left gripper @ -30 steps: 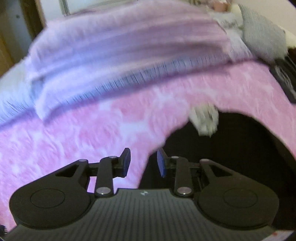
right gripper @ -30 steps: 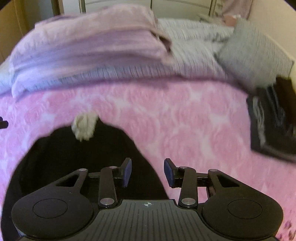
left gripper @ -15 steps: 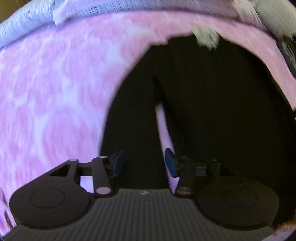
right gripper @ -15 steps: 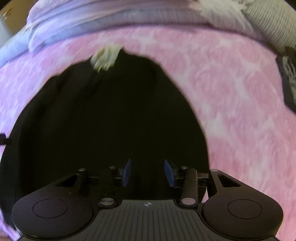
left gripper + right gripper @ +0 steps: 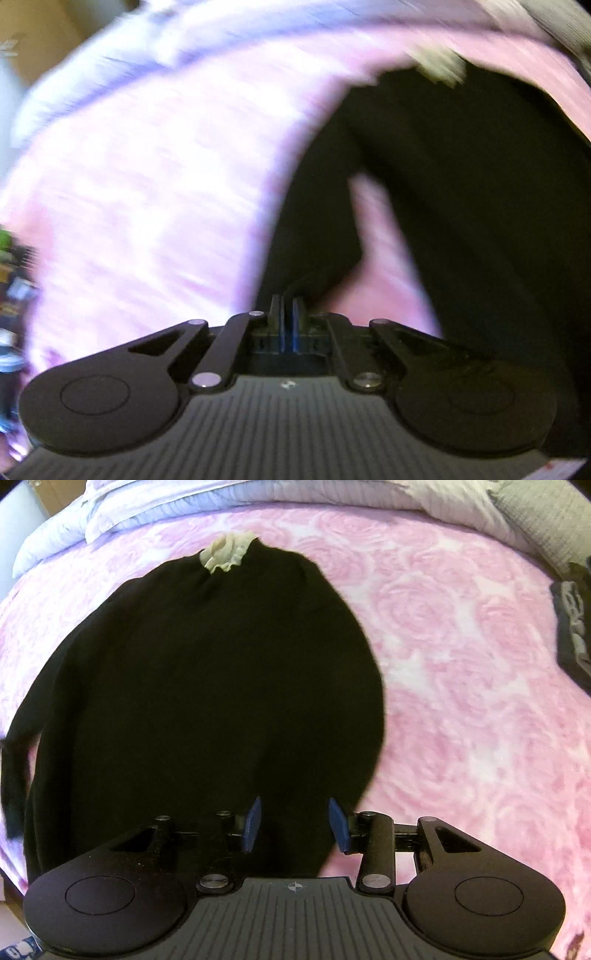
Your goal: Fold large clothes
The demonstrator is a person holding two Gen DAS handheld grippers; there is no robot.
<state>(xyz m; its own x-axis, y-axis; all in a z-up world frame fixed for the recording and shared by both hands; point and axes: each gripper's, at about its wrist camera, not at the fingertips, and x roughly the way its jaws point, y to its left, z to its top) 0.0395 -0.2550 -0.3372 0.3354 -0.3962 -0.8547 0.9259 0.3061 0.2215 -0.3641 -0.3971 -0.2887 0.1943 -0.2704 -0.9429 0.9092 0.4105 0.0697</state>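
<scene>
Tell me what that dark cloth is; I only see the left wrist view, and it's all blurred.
Observer: A black sweater with a cream ruffled collar, lying flat on a pink rose-patterned blanket.
Operator: Where's the other gripper?
Observer: The right gripper hangs over the sweater's near edge, jaws open, gripping nothing.
Operator: Anything else on the bed?
Observer: A dark folded garment at the blanket's right edge.

Black long-sleeved garment (image 5: 207,672), cream ruffled collar (image 5: 225,555), spread flat on pink rose-patterned bedspread (image 5: 461,657)
</scene>
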